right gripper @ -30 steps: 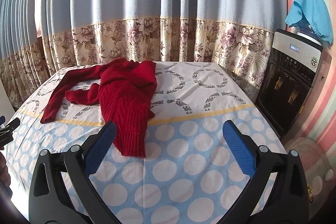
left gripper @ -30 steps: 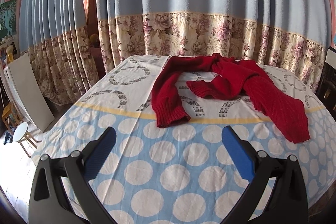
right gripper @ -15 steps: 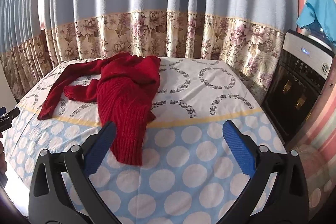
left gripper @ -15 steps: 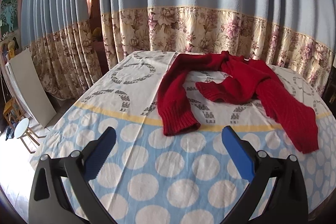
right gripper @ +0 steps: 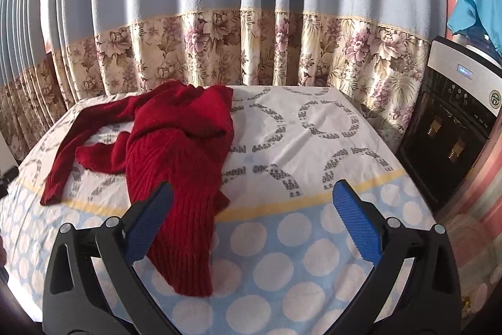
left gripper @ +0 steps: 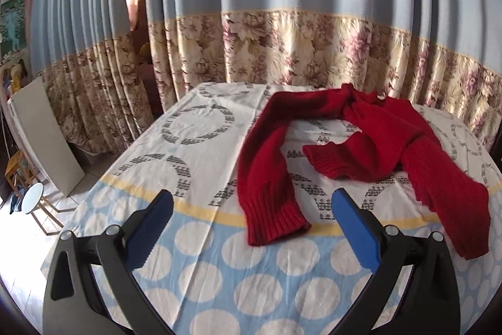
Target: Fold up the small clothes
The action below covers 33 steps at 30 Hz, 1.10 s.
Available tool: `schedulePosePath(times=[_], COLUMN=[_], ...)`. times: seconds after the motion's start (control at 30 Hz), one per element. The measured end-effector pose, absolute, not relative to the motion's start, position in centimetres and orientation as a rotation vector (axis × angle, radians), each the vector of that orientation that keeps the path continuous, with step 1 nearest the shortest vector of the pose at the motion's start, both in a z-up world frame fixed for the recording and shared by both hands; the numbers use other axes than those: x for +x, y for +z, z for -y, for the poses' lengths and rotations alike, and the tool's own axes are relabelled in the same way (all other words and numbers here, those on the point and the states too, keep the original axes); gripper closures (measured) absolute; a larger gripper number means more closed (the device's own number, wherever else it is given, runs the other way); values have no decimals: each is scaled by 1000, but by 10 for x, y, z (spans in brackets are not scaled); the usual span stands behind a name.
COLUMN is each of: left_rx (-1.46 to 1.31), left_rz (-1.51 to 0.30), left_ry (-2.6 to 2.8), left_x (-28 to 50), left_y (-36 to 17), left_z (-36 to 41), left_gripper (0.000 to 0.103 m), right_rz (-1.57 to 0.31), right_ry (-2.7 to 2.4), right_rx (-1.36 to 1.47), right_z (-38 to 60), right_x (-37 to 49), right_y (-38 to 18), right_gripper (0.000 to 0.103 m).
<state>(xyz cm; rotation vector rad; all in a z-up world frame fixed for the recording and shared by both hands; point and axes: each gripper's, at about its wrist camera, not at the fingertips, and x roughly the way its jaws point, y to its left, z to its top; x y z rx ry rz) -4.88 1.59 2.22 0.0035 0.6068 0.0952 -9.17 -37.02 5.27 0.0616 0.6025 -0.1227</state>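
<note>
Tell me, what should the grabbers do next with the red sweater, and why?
Probably bring the left gripper down onto the sleeve cuff just ahead of it. The sweater lies crumpled and unfolded on the tablecloth, and both grippers, the right one too, are open and empty, so spreading it flat seems first.

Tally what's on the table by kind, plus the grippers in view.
Red knitted sweater: 1, lying crumpled and unfolded
Patterned tablecloth: 1, covering the table
Grippers: 2, the left gripper and the right gripper, both open and holding nothing
Total: 4
</note>
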Motion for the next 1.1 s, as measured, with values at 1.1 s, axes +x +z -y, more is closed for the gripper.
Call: schedulePosePath(times=[1.1], left_rx=[-20], left_rz=[-705], left_ry=[55], left_x=[-7], left_y=[-11], left_z=[-13], left_gripper=[2], right_rz=[-695], right_ry=[-77], right_rx=[23], right_z=[356], right_x=[-44], right_y=[25], right_gripper=[3])
